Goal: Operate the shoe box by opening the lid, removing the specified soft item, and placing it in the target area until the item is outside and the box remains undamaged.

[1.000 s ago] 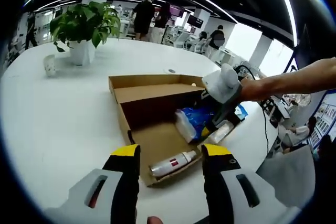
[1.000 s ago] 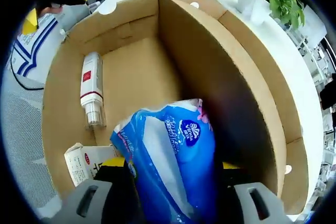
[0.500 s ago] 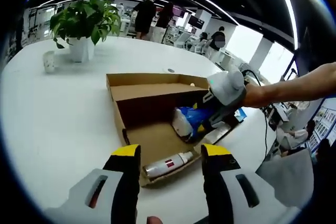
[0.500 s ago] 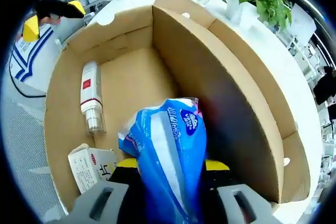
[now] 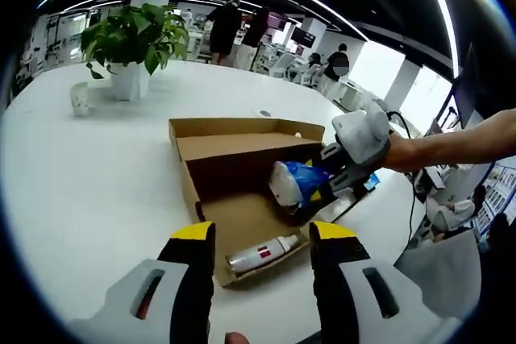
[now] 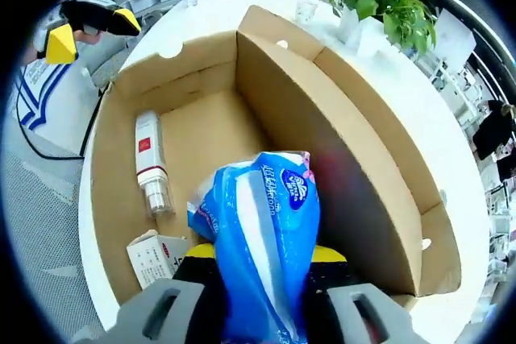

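The open cardboard shoe box [image 5: 211, 144] lies on the white table, its lid standing along the far side. My right gripper [image 6: 256, 254] is shut on a blue and white soft tissue pack [image 6: 264, 239], held just above the box floor [image 6: 201, 130]. In the left gripper view the same pack [image 5: 292, 182] hangs from the right gripper [image 5: 321, 192] over the box's right end. My left gripper [image 5: 263, 235] stands open near the box's front edge, nothing between its jaws. A white bottle with a red label [image 5: 260, 254] [image 6: 150, 161] lies inside the box.
A small white carton [image 6: 153, 255] lies in the box corner beside the pack. A potted plant [image 5: 129, 42] and a small cup [image 5: 78, 98] stand far left on the white table [image 5: 89, 175]. People stand in the background. The left gripper's yellow tips [image 6: 60, 34] appear at upper left.
The right gripper has lifted the tissue pack upward and back; the box looks smaller and farther in its view. The left gripper has stayed in place.
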The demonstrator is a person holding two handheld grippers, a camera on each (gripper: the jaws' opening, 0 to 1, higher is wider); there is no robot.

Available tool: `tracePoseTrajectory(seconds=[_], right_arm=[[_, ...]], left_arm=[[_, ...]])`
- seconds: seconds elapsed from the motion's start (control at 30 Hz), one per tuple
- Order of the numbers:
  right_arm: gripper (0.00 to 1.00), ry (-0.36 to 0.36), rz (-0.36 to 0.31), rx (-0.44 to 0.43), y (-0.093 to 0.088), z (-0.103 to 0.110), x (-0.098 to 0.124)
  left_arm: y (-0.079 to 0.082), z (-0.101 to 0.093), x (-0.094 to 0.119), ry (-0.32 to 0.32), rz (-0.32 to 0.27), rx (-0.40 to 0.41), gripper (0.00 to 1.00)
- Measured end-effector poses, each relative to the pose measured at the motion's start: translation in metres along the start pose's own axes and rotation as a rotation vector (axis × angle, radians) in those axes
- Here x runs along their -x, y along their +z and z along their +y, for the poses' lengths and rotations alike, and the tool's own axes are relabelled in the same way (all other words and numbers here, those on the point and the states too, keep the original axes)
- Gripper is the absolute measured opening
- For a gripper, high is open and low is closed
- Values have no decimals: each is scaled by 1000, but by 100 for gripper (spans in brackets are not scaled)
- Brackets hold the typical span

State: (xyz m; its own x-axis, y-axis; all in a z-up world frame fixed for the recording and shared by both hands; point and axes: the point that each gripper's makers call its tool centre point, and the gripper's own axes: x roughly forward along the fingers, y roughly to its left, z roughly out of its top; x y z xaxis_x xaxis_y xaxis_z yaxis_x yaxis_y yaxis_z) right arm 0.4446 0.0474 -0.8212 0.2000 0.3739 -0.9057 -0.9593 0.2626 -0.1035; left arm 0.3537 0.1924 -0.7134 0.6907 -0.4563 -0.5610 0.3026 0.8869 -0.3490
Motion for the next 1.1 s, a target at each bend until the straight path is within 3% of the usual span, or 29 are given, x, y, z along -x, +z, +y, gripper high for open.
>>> tracePoseTrajectory(seconds=[0.47, 1.1], right_arm=[[32, -33, -71, 6, 19, -11, 22], [32, -51, -120, 61, 36, -4, 52]], left_arm=[[-3, -9, 2, -20, 23, -36, 53], [7, -20, 1, -36, 17, -55, 52]])
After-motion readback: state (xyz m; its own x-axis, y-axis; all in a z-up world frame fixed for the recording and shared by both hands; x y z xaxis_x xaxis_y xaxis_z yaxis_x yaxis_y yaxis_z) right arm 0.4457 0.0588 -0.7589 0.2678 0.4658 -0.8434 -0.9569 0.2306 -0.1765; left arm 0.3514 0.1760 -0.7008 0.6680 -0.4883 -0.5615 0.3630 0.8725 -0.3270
